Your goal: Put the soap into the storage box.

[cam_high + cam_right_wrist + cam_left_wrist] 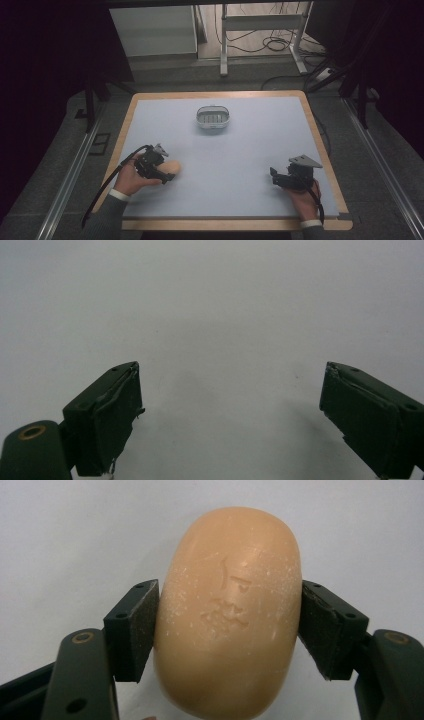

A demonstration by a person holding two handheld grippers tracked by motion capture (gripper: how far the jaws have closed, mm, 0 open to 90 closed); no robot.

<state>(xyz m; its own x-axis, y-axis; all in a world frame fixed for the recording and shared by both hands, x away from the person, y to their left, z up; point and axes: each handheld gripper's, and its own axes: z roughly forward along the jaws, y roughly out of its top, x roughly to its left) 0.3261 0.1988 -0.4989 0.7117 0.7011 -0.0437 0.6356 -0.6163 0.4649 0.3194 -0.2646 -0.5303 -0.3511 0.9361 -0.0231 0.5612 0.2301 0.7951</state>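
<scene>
A peach-coloured oval soap bar (pixel 173 166) (pixel 230 605) lies at the near left of the table. My left gripper (pixel 166 169) (pixel 230 630) is shut on it, with one black pad pressed against each long side. The bar's face carries a worn stamped mark and pale flecks. Near the right front edge, my right gripper (pixel 274 176) (pixel 230 415) rests low over the mat. Its jaws stand wide open with nothing between them.
A small white oval dish (pixel 200 122) with a slatted floor stands at the middle back of the pale blue mat (pixel 240 160). The mat covers a wooden-edged table (pixel 320 150). Beyond the far edge are a desk frame (pixel 260 22) and floor cables.
</scene>
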